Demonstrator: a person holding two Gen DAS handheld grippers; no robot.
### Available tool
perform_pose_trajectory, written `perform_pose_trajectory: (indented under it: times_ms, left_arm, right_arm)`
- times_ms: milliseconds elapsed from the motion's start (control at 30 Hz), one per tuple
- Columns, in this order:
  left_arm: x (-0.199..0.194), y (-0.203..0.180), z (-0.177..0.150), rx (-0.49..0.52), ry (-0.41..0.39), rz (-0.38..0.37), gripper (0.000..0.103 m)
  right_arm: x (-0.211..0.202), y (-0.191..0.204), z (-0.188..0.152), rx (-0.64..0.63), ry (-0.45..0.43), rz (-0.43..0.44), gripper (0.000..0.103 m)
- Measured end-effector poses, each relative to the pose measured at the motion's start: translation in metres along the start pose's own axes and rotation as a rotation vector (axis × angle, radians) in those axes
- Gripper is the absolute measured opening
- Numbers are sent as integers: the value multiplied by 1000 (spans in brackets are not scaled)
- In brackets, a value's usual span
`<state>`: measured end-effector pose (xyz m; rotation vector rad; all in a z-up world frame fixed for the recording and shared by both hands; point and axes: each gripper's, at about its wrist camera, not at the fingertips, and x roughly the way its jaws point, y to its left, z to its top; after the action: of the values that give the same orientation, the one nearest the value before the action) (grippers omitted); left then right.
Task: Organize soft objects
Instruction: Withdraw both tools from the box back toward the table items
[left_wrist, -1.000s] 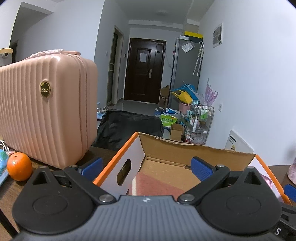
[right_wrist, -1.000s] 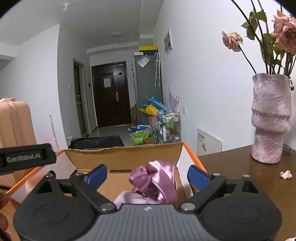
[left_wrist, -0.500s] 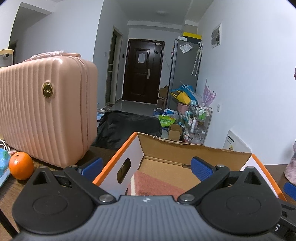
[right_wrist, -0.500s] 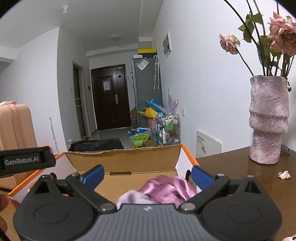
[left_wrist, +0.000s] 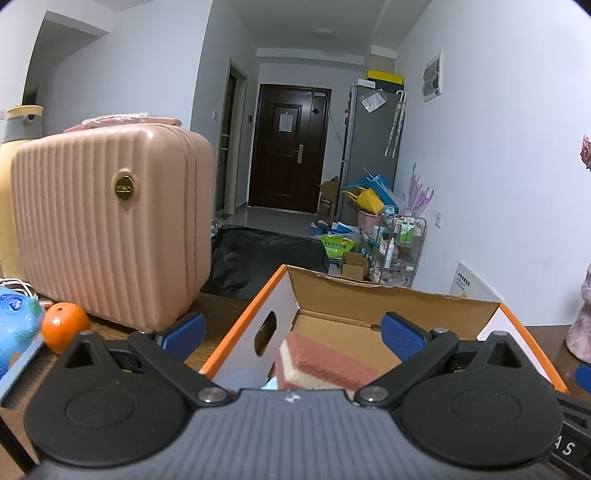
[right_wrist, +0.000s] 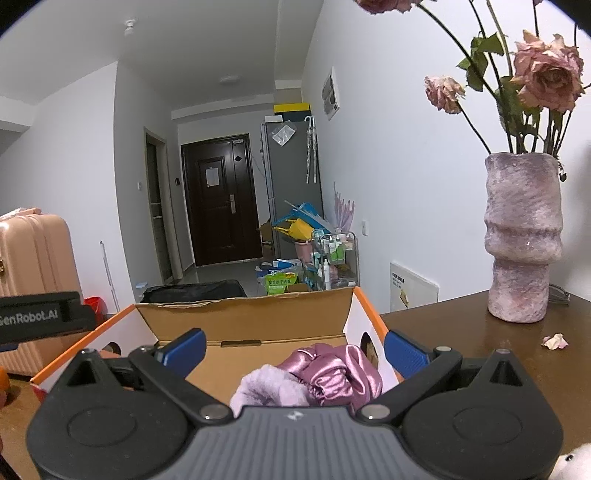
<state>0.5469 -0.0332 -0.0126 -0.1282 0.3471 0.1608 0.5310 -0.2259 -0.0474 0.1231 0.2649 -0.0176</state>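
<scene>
Box (right_wrist: 243, 321): we hold both claws over it.
Right gripper (right_wrist: 291, 349): wide, empty; satin scrunchie (right_wrist: 332, 373) lies in the box directly below it.
Left gripper (left_wrist: 291, 332): wide, empty; sponge (left_wrist: 317, 360) lies in the box beneath.

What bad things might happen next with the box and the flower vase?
The right gripper is open over the cardboard box, close to the vase; a wide swing might knock it over. The satin scrunchie is heaped near the box's right wall and might slide out. Both grippers crowd the box and might bump.
</scene>
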Motion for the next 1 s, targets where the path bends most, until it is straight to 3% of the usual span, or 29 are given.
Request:
perform_pose_trajectory:
  times_ms: [1000]
  left_arm:
    - [-90,24,-34,49,-3,-19,103]
  right_arm:
    - [-76,-5,-20,-51,-8,6,103]
